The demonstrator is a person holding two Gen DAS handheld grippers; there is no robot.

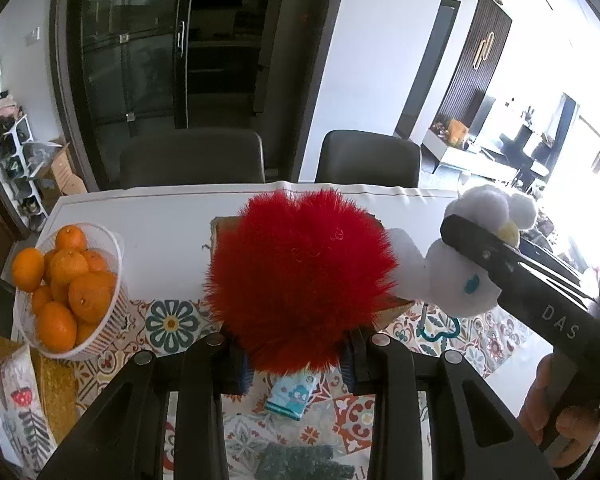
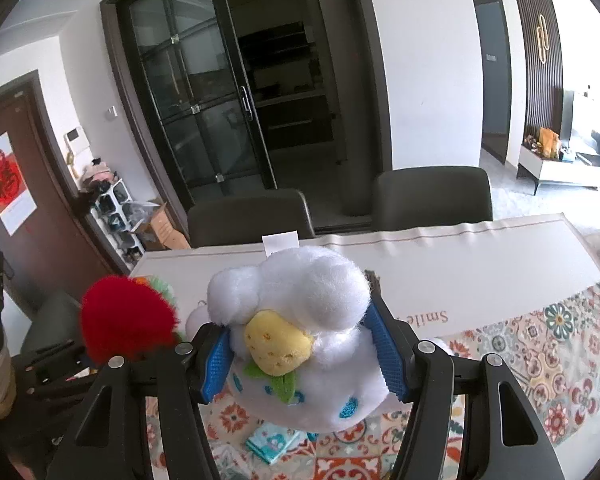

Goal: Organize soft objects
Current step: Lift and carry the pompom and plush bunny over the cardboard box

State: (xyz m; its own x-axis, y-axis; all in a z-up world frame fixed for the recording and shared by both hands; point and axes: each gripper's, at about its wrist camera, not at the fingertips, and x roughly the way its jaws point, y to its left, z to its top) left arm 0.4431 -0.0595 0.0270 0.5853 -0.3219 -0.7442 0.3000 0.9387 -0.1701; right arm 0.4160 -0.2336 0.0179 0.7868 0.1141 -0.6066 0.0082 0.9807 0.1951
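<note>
My left gripper (image 1: 296,354) is shut on a fluffy red pom-pom (image 1: 300,276) and holds it above the table. The pom-pom also shows at the left of the right wrist view (image 2: 126,320). My right gripper (image 2: 300,360) is shut on a white plush toy (image 2: 300,320) with a yellow strawberry and blue eyes. In the left wrist view the white plush (image 1: 460,276) and the right gripper (image 1: 476,240) are just right of the pom-pom. A brown box edge (image 1: 224,226) lies behind the pom-pom, mostly hidden.
A white basket of oranges (image 1: 70,292) stands at the left on the table. A small teal tissue pack (image 1: 292,396) lies on the patterned cloth (image 1: 172,324) below the grippers. Two dark chairs (image 1: 192,160) stand behind the table. A patterned pillow (image 1: 20,400) lies at the near left.
</note>
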